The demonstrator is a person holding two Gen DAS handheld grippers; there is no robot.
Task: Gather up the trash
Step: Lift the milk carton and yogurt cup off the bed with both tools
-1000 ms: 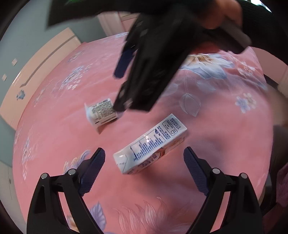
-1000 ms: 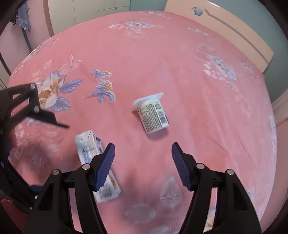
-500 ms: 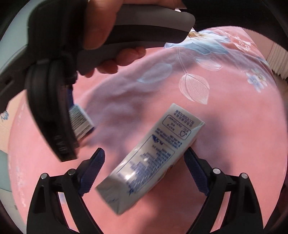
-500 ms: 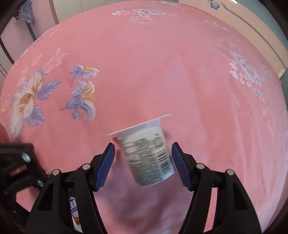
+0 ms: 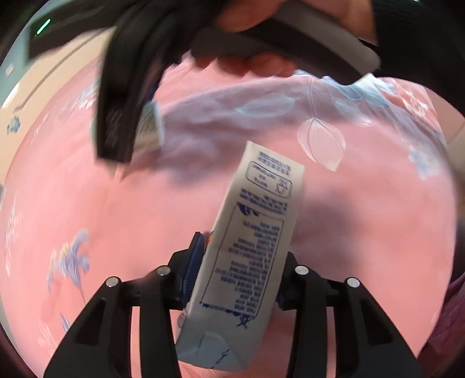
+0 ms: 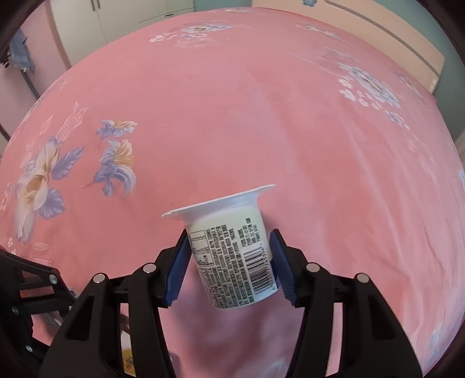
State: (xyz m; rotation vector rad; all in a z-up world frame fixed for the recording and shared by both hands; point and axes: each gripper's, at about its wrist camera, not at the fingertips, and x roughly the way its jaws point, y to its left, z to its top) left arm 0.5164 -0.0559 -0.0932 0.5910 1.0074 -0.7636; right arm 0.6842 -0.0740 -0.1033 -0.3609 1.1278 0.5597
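Note:
My left gripper [image 5: 238, 276] is shut on a white milk carton [image 5: 250, 261] with blue print, held tilted above the pink flowered bedspread [image 5: 116, 218]. My right gripper [image 6: 229, 273] is shut on a white yogurt cup [image 6: 232, 256] with a printed label, its rim pointing away from me. In the left wrist view the right gripper [image 5: 122, 110] and the hand holding it cross the top, with the cup [image 5: 151, 128] partly showing between its fingers. Part of the left gripper's frame [image 6: 26, 290] shows at the lower left of the right wrist view.
The pink bedspread [image 6: 261, 116] with blue and white flowers fills both views. A beige headboard [image 6: 377, 32] stands at the far right and white cupboard doors [image 6: 130, 14] at the back.
Both grippers have closed: the left on the milk carton, the right on the yogurt cup. Both items have been lifted off the bedspread.

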